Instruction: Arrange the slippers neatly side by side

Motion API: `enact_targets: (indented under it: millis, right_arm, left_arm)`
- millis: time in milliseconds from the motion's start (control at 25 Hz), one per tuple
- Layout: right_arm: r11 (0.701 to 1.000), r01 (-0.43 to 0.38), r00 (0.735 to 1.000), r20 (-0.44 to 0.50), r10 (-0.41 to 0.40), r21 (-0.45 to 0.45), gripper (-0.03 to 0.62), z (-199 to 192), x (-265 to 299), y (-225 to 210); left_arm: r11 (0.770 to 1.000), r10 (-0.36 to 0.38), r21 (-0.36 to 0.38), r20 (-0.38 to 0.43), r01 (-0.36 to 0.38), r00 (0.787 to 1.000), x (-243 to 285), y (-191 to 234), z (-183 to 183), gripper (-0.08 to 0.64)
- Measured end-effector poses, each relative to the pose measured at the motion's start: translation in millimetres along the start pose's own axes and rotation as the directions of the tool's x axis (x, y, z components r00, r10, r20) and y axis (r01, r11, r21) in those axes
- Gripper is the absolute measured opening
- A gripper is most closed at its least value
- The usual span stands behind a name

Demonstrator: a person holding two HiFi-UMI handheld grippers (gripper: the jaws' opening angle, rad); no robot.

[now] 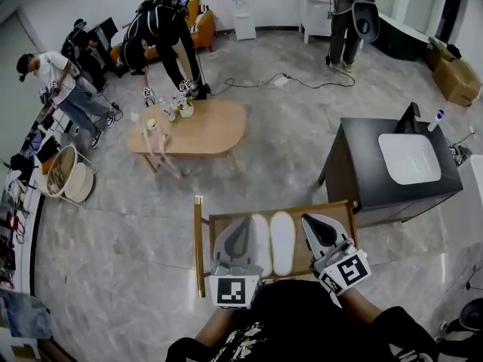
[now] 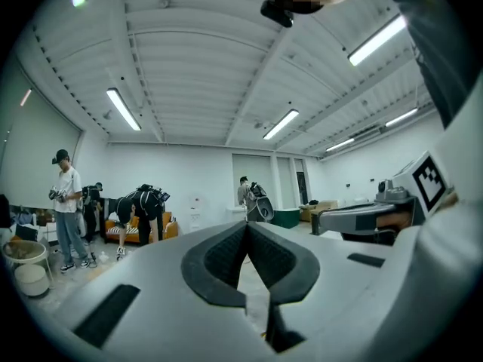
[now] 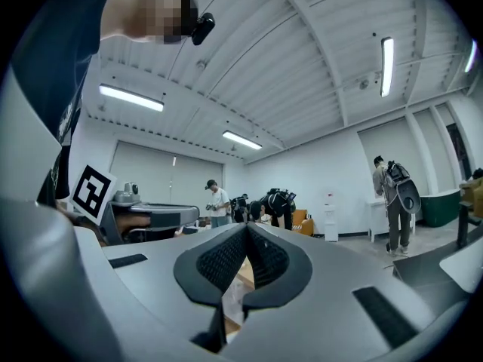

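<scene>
L gripper [image 1: 240,232]: jaws together, nothing betw. them. Its own view [image 2: 247,236] shows the dark pads meeting at the tip, with only the room beyond. R gripper [image 1: 318,228]: same, jaws closed on nothing [image 3: 247,236]. Both are held close under my head cam, marker cubes toward me, pointing level out into the room. Each gripper view catches the other gripper alongside.

Slippers: first white slipper [image 1: 261,246] and second white slipper [image 1: 283,241] lie lengthwise away from me, side by side and just beside each other, on a low wooden rack [image 1: 287,210]. In head view they sit betw. the two grippers, neither gripper touching them.

Further out: dark cabinet w/ white basin top [image 1: 377,164] to the right of the rack. An oval wooden table [image 1: 204,127] is well apart beyond it, w/ a person bent over [image 1: 162,29] at its far side. Another person stands [image 1: 343,13] at the back wall.
</scene>
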State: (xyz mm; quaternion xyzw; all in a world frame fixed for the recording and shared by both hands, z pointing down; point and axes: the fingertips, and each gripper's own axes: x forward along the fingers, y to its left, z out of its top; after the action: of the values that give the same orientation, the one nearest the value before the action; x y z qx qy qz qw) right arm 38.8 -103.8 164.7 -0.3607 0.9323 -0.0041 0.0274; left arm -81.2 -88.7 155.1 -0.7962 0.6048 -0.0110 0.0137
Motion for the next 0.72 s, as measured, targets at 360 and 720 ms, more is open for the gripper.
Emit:
enact_targets:
  millis: [360, 720]
  right_arm:
    - [0.998, -0.042, 0.999, -0.037, 0.04, -0.042, -0.003, -3, -12, 7]
    - [0.998, -0.039, 0.999, -0.041, 0.036, -0.057, -0.003, 2, -27, -11]
  left_arm:
    - [0.999, 0.03, 0.044, 0.019, -0.03, 0.999, -5, -18, 6, 0.003]
    - [0.998, 0.057, 0.023, 0.032, -0.057, 0.998, -4, -37, 13, 0.003]
